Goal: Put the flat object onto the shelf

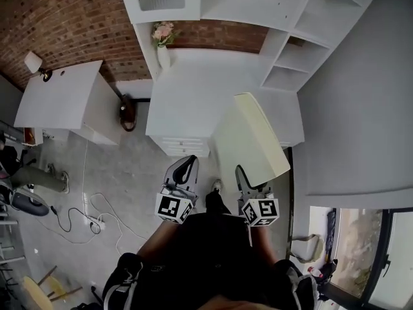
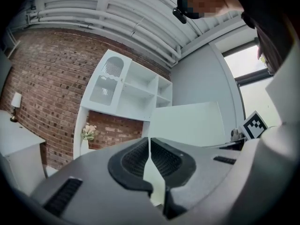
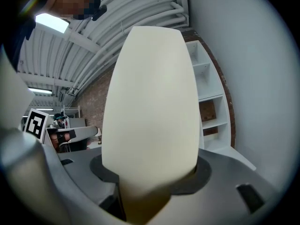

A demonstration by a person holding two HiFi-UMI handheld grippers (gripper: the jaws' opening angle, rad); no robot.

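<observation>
The flat object (image 1: 255,141) is a cream board with rounded corners, standing on edge in front of me. My right gripper (image 1: 250,181) is shut on its lower end. In the right gripper view the board (image 3: 150,102) rises straight out of that gripper (image 3: 152,178) and fills the middle of the picture. My left gripper (image 1: 187,163) hangs beside it, shut and holding nothing; its pads (image 2: 161,156) meet in the left gripper view, with the board (image 2: 187,123) behind them. The white shelf unit (image 1: 303,37) with open compartments stands ahead against the brick wall and grey wall.
A white cabinet (image 1: 200,95) sits below the shelf unit with a vase of pink flowers (image 1: 163,41) on it. A white desk (image 1: 61,95) with a lamp (image 1: 33,62) stands at the left. Cables and a power strip (image 1: 90,219) lie on the floor.
</observation>
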